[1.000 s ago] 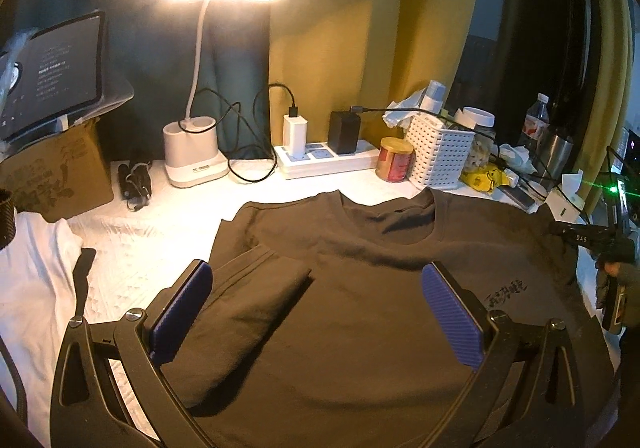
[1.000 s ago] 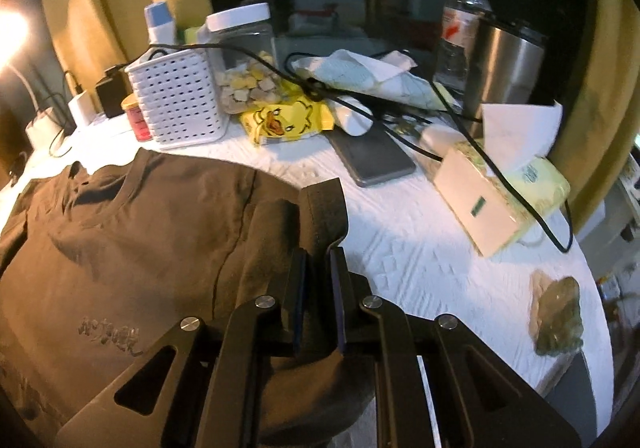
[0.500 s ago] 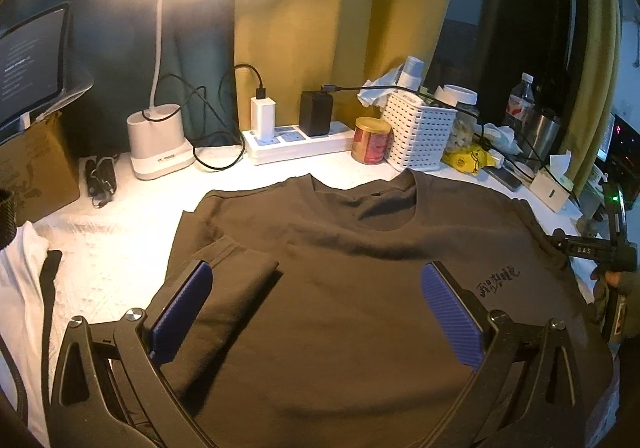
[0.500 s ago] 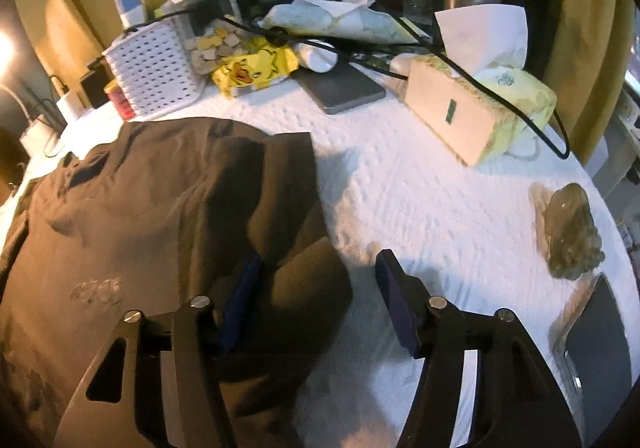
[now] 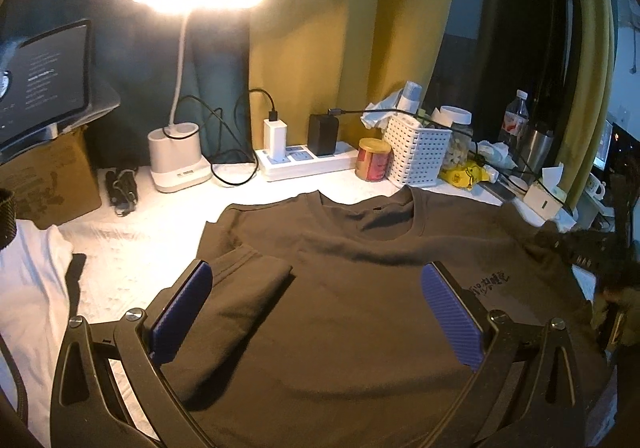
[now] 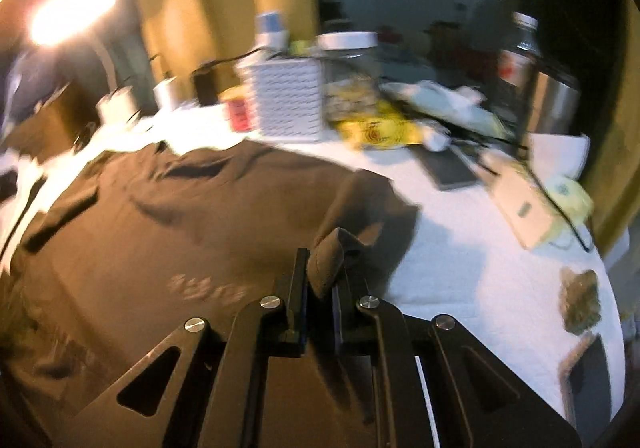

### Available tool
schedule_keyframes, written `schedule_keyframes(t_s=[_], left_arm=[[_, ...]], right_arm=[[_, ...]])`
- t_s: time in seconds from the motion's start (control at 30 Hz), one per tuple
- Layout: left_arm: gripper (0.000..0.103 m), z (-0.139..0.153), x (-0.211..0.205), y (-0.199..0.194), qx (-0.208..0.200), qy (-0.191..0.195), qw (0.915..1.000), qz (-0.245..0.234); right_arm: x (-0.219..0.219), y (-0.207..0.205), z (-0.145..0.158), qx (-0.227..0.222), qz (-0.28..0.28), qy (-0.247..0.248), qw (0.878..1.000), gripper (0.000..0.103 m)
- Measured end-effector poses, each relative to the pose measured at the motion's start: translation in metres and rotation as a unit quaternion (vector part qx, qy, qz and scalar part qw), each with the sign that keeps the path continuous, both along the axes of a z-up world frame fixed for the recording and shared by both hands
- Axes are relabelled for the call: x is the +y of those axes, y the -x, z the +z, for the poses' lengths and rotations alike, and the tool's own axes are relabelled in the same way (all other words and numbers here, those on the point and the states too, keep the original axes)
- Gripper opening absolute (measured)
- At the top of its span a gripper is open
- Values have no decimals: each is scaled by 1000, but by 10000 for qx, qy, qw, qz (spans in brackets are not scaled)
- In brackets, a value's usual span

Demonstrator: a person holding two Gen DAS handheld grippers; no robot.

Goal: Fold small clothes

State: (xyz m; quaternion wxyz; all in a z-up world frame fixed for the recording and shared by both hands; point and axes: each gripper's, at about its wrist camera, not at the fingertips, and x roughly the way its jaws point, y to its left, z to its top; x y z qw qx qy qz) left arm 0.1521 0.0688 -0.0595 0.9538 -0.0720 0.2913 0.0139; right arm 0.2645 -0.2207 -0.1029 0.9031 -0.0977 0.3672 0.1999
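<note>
A dark brown T-shirt [image 5: 340,328] lies face up on the white table cover, its left sleeve [image 5: 240,288] folded inward over the body. My left gripper [image 5: 316,276] hovers open over the chest, its blue pads [image 5: 180,312] wide apart and touching nothing. In the blurred right wrist view the shirt [image 6: 160,228] spreads to the left. My right gripper [image 6: 322,272] has its jaws closing on a bunched fold of the right sleeve [image 6: 360,200], which is pinched and lifted between them.
Along the back stand a lit desk lamp [image 5: 178,156], a power strip [image 5: 304,164], a red can [image 5: 372,164] and a white basket [image 5: 416,156]. A phone [image 6: 448,168], a tissue box [image 6: 528,208] and a steel tumbler [image 6: 552,104] crowd the right. White cloth [image 5: 28,288] lies left.
The right gripper let go of the sleeve, stood open beside it, then shut on a bunch of it and swung, blurring its view. The left gripper stayed open over the shirt.
</note>
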Motion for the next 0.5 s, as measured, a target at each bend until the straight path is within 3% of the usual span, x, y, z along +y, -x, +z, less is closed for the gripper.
schedule_keyframes(t_s=[0.2, 0.23, 0.3, 0.5], left_arm=[[102, -1, 6, 14, 50, -14, 10000, 74], [102, -1, 7, 16, 66, -15, 9999, 92], [102, -3, 9, 19, 103, -26, 9999, 119], [102, -6, 8, 20, 181, -26, 9997, 136]], right_arm=[[29, 11, -37, 406, 397, 366, 9977, 13], [31, 12, -39, 429, 415, 387, 9975, 15], [33, 16, -42, 509, 440, 425, 9968, 28], [36, 34, -41, 726, 807, 384, 9933, 29]])
